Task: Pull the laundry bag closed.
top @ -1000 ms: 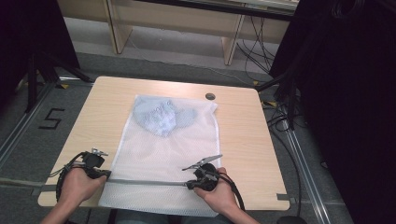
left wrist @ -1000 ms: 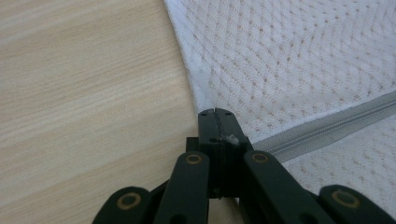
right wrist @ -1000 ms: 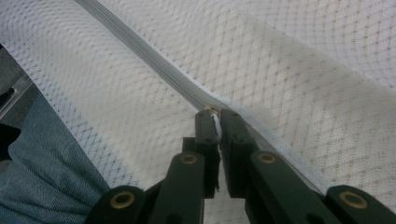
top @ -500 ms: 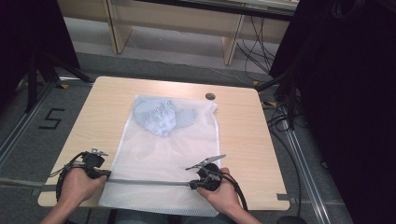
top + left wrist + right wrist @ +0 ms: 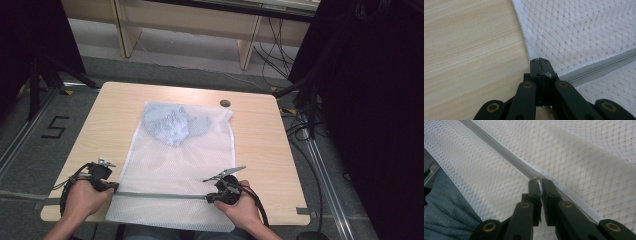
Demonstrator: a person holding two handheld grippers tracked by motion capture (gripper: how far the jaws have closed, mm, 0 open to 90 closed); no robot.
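Observation:
A white mesh laundry bag [image 5: 175,160] lies flat on the wooden table [image 5: 260,150], with a pale blue garment [image 5: 170,125] inside its far end. A grey zipper [image 5: 160,194] crosses the bag near the front edge. My left gripper [image 5: 115,188] is shut on the bag's left edge, right where the zipper [image 5: 599,67] ends; its jaws [image 5: 539,60] meet on the mesh bag [image 5: 579,30]. At the zipper's right end, my right gripper [image 5: 210,197] is shut on the zipper pull [image 5: 540,187], with the closed zipper [image 5: 499,150] running ahead of my right gripper [image 5: 539,181].
A small dark round grommet [image 5: 225,103] sits in the table near the bag's far right corner. The bag's near end hangs over the table's front edge above the person's jeans [image 5: 444,215]. Cables [image 5: 300,125] trail on the floor at the right.
My right gripper has slid a little to the right along the zipper line. The left gripper and the bag have stayed put.

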